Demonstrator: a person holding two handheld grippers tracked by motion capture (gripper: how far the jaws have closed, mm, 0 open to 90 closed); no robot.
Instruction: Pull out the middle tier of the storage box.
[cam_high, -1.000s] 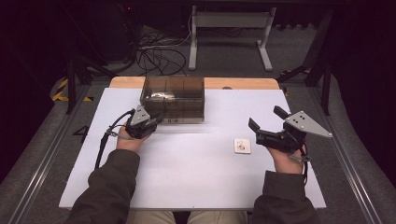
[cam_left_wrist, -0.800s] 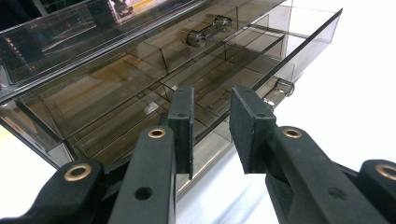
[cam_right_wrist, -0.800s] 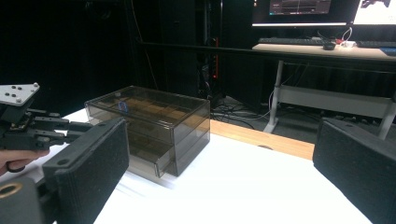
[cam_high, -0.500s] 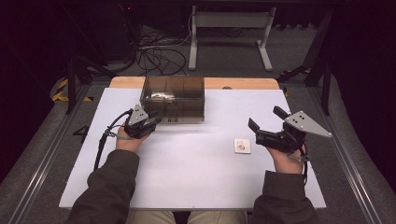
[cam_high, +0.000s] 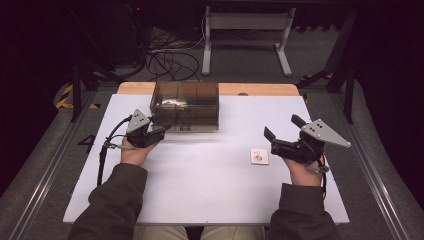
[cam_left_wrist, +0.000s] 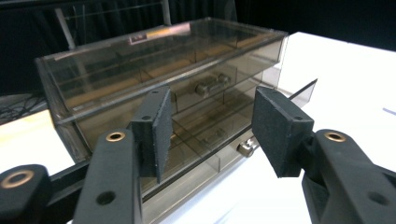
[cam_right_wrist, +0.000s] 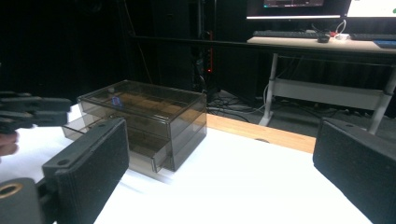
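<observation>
A smoky see-through drawer box (cam_high: 185, 105) stands at the back of the white table. My left gripper (cam_high: 161, 131) is right at the box's front left corner. In the left gripper view its jaws (cam_left_wrist: 212, 123) have just been opening and now stand apart with nothing pressed between them. Behind them are the box (cam_left_wrist: 140, 70) and its lower drawer (cam_left_wrist: 299, 92), which is pulled out a little, with a small metal knob (cam_left_wrist: 246, 148) on its front. My right gripper (cam_high: 281, 128) hovers wide open and empty at the right, and its own view (cam_right_wrist: 224, 158) looks across at the box (cam_right_wrist: 154, 116).
A small white card (cam_high: 259, 156) lies on the white mat (cam_high: 210, 190) just left of the right gripper. Behind the table are a desk frame (cam_high: 245, 30) and loose cables (cam_high: 170, 57) on the floor.
The left gripper's jaws have opened at the box's front, and the left hand has lifted slightly. The right hand and its gripper have stayed put.
</observation>
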